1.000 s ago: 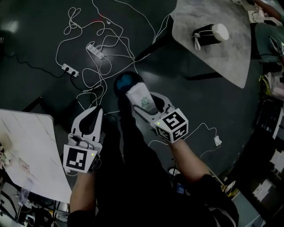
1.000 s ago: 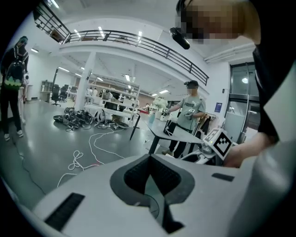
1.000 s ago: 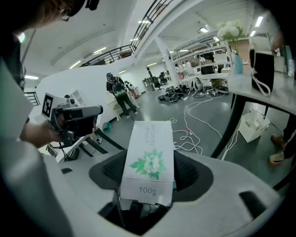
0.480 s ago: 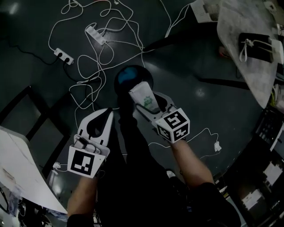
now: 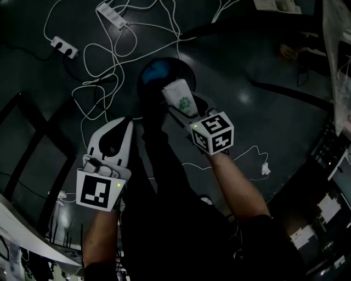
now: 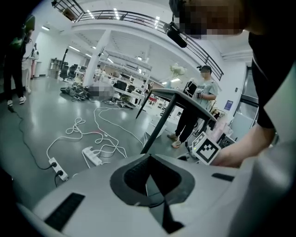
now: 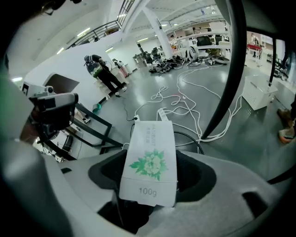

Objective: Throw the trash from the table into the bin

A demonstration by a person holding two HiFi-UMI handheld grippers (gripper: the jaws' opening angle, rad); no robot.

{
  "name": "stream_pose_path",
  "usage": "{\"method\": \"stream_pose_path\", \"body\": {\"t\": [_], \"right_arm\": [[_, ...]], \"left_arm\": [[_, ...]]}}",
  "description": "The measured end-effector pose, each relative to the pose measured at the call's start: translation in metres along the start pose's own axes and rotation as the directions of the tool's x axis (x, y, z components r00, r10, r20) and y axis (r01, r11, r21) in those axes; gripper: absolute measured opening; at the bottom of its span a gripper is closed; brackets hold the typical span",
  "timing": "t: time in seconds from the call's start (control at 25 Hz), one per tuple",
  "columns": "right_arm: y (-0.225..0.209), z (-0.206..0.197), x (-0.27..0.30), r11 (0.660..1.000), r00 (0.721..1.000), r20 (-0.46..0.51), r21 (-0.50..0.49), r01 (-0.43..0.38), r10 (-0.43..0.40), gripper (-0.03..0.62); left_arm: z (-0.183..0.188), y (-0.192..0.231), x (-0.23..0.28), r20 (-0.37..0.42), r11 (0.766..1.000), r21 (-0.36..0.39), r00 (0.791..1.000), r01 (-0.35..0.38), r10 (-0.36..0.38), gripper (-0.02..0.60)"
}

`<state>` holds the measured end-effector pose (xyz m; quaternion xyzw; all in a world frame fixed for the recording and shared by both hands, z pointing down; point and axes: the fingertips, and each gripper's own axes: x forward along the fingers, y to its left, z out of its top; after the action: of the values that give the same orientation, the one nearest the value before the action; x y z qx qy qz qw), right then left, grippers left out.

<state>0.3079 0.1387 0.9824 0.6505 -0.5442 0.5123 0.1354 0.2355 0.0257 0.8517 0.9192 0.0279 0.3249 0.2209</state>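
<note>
A white packet with a green flower print sits between the jaws of my right gripper, which is shut on it. The packet hangs over the near rim of a round black bin on the dark floor; something blue lies inside the bin. In the right gripper view the packet stands upright in the right gripper, with the bin's rim just behind it. My left gripper is to the left of the bin, shut and empty; its jaws meet at the tip in the left gripper view.
White cables and two power strips lie on the floor beyond the bin. A black frame stands at the left, a table leg at the back. A person stands by a table.
Both grippers have sunk toward the floor, the right one still holding the packet. The packet is now closer to the bin's rim. The table with the dark cup has left the view.
</note>
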Motion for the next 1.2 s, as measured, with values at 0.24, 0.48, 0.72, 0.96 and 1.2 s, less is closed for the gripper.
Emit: {"method": "stream_pose_path", "body": {"t": [0.24,0.48,0.72,0.96,1.2], "right_arm": [[-0.019,-0.012,0.013,0.998,0.998,-0.031,0.042,0.055,-0.054,0.296],[-0.027,0.003,0.005,0.994,0.996,0.003,0.071,0.088,-0.088,0.33],[-0.002,0.04,-0.023,0.997,0.995,0.098,0.069,0.02,-0.026,0.328],[0.054,0.106,-0.105,1.0,0.979,0.203,-0.012,-0.02,0.022,0.161],[0.104,0.194,-0.22,0.989,0.948,0.309,-0.145,-0.029,0.073,0.021]], "left_arm": [[0.0,-0.003,0.003,0.002,1.0,-0.013,1.0,0.003,-0.003,0.014],[0.01,-0.001,0.003,0.004,1.0,-0.008,1.0,-0.012,0.012,0.014],[0.034,-0.002,-0.009,-0.004,1.0,0.014,1.0,-0.016,0.016,0.014],[0.117,-0.024,-0.066,0.083,0.998,-0.051,0.996,-0.035,0.039,0.014],[0.187,-0.078,-0.136,0.177,1.0,-0.007,0.984,-0.02,0.021,0.012]]}}
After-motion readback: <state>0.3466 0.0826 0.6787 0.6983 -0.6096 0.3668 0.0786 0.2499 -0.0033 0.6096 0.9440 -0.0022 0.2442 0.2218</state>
